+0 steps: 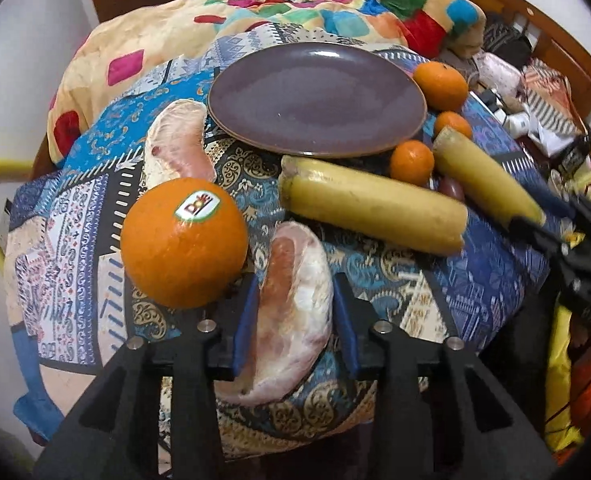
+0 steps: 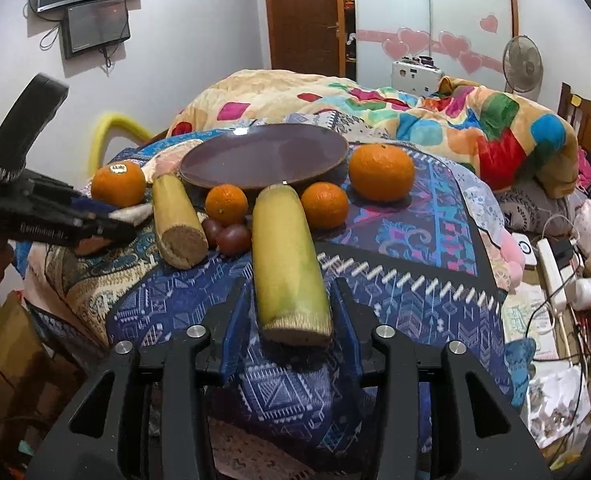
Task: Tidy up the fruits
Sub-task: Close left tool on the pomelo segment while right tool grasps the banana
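Note:
A purple plate (image 1: pixel 315 96) lies empty on the patterned cloth; it also shows in the right wrist view (image 2: pixel 263 156). My left gripper (image 1: pixel 295 316) is open, its blue pads on either side of a peeled pomelo segment (image 1: pixel 291 312). A second pomelo segment (image 1: pixel 177 140) lies left of the plate. A large orange with a sticker (image 1: pixel 183 240) sits beside my left finger. My right gripper (image 2: pixel 291 320) is open around the cut end of a yellow banana piece (image 2: pixel 287 260). Another banana piece (image 2: pixel 177 220), small oranges (image 2: pixel 226 205) (image 2: pixel 324 205), a large orange (image 2: pixel 381 172) and dark small fruits (image 2: pixel 231 238) lie nearby.
A colourful quilt (image 2: pixel 435 120) is heaped behind the plate. Clutter with cables and a power strip (image 2: pixel 551 272) lies to the right below the cloth edge. A yellow chair back (image 2: pixel 115 128) stands at the left. The other gripper (image 2: pixel 55 216) shows at the left.

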